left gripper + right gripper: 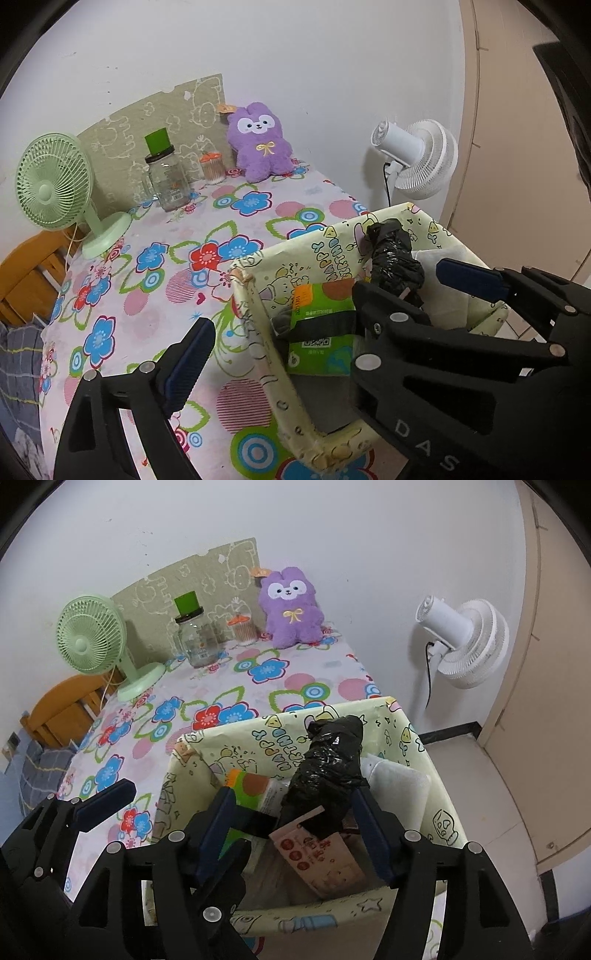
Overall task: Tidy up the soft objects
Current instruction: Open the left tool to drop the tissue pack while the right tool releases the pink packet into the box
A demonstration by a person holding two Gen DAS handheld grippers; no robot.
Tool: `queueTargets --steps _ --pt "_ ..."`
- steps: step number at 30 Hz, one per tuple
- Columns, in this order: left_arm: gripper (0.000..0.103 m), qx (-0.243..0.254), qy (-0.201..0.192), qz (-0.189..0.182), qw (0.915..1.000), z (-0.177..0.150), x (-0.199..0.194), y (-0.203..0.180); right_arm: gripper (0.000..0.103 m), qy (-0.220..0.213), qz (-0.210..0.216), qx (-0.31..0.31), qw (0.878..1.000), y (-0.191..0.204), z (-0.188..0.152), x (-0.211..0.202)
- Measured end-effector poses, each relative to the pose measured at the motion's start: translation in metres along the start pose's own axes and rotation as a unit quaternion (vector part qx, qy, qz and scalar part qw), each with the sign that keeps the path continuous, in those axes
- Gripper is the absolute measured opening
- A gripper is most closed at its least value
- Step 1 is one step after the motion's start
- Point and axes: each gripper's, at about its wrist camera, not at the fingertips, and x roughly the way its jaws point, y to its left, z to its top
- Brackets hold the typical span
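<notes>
Black gripper arms fill the foreground of both views, hanging over a cream cartoon-print storage bin [439,805] at the near edge of the flowered tablecloth [122,295].

From the right wrist view, the right gripper [301,823] points down into the bin with its jaws a moderate way apart. The black plastic-wrapped bundle [328,764] and the pink printed card [325,856] sit in the gap between the blue pads, but neither pad seems to press on them, so I judge the claw to be loose around them, not gripping. At nine o'clock in that view the left gripper [162,805] shows one blue finger out over the cloth.

The left wrist view confirms it: the left gripper stands wide, straddling the bin's near wall, one finger [188,362] outside at seven o'clock and the other [469,277] inside at three o'clock, holding nothing. Between them lie a green packet [321,317] and a folded white cloth [443,295], packed upright, probably so more will fit.

The purple plush [260,142], the plainest soft thing left out, leans against the wall at twelve o'clock, well apart from the bin, beside a glass jar [168,181] and a cotton swab pot [212,168]. A green desk fan [55,181] stands at ten o'clock, a white fan [417,155] beyond the table at two.

My guess is the plush goes in next.
</notes>
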Motion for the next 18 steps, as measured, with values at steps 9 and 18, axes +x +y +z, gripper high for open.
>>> queueTargets --steps 9,18 --pt "0.098 -0.01 -0.022 0.01 0.9997 -0.004 -0.026 0.019 0.078 -0.033 -0.011 -0.003 0.999 0.017 -0.003 -0.026" --pt "0.102 -0.024 -0.05 0.022 0.9982 -0.008 -0.054 0.041 0.08 -0.06 -0.016 -0.008 0.998 0.037 -0.002 -0.05"
